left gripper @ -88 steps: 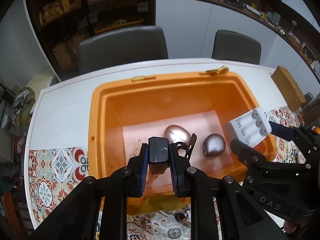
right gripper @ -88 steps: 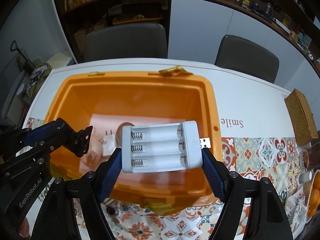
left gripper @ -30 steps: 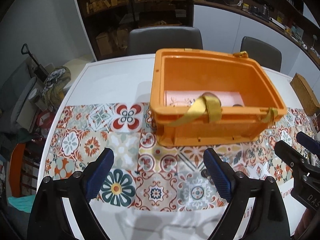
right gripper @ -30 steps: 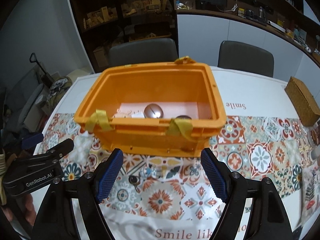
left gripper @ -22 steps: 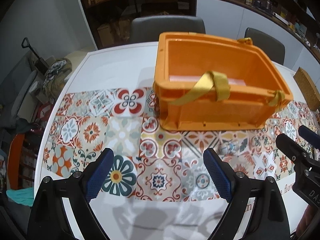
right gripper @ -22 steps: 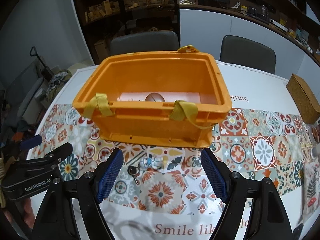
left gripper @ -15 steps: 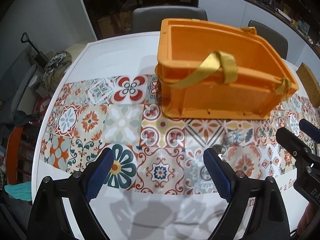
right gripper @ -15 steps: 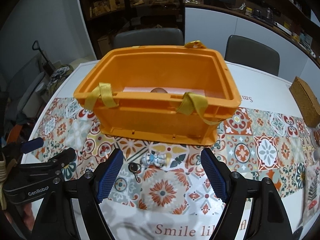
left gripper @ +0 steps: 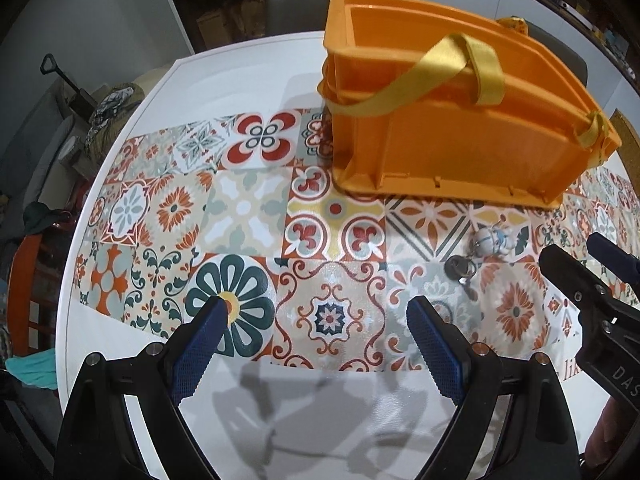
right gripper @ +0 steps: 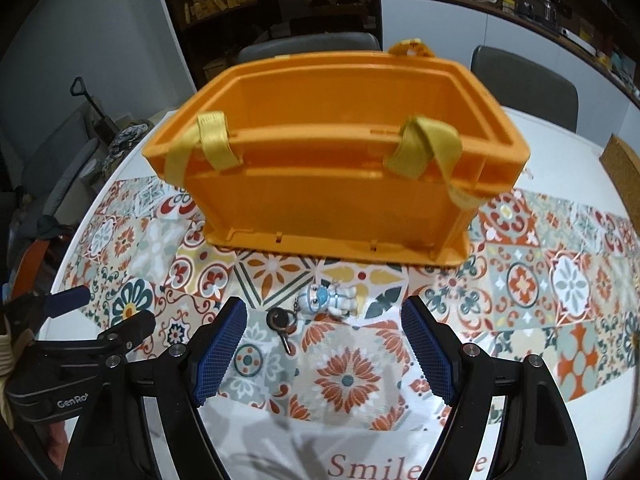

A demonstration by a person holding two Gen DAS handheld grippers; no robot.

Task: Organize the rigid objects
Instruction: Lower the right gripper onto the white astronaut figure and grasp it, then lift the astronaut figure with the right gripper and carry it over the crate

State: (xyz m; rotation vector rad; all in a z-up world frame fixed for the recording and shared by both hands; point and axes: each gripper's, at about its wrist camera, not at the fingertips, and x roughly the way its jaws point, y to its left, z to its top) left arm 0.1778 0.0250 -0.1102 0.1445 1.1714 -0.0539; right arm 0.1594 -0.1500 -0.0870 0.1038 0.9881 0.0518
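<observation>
1. Left claw [left gripper: 316, 344] spread wide, empty, low in frame over the patterned counter [left gripper: 248, 208].
2. Right claw [right gripper: 322, 338] spread wide, empty.
3. Figurine keychain [right gripper: 320, 304] lying centre frame, just before the orange crate [right gripper: 332, 184].

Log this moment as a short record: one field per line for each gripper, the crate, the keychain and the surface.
left gripper: open, empty, over the tiled mat
right gripper: open, empty, lined up with the keychain
crate: orange, open top, yellow straps over the near rim; contents hidden from both views
keychain: small figurine with ring and key, lying on the mat in front of the crate, apart from it
surface: white table with patterned tile mat
</observation>
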